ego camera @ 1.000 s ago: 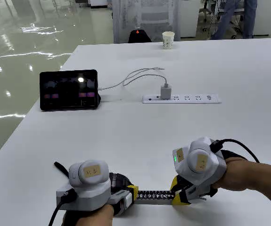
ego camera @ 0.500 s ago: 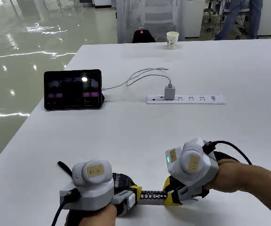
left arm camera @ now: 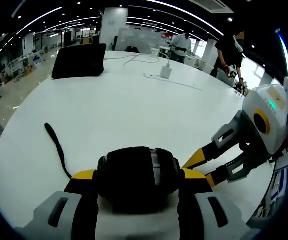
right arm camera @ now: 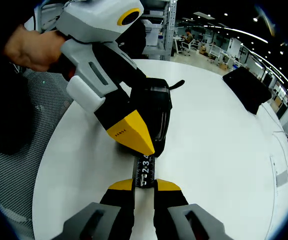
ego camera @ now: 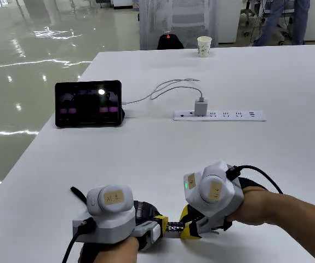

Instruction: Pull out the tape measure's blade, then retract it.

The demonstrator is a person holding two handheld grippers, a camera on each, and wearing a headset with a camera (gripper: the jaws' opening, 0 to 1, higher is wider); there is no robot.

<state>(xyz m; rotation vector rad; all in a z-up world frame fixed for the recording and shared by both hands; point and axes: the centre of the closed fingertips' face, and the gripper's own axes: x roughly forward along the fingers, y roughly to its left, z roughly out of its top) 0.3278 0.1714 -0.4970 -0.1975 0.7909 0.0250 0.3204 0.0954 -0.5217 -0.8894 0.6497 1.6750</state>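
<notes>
On the white table [ego camera: 228, 148], the black tape measure [ego camera: 144, 211] is squeezed in the left gripper [left arm camera: 138, 176], at 9 o'clock from the right gripper [right arm camera: 145, 186]. The short blade [right arm camera: 145, 169], laid 9 to 3, is pinched there.

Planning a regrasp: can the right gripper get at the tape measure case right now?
Probably not. The left gripper is shut on the case, its jaws covering both sides, and the right gripper is itself shut on the blade. It would have to let go first.
</notes>
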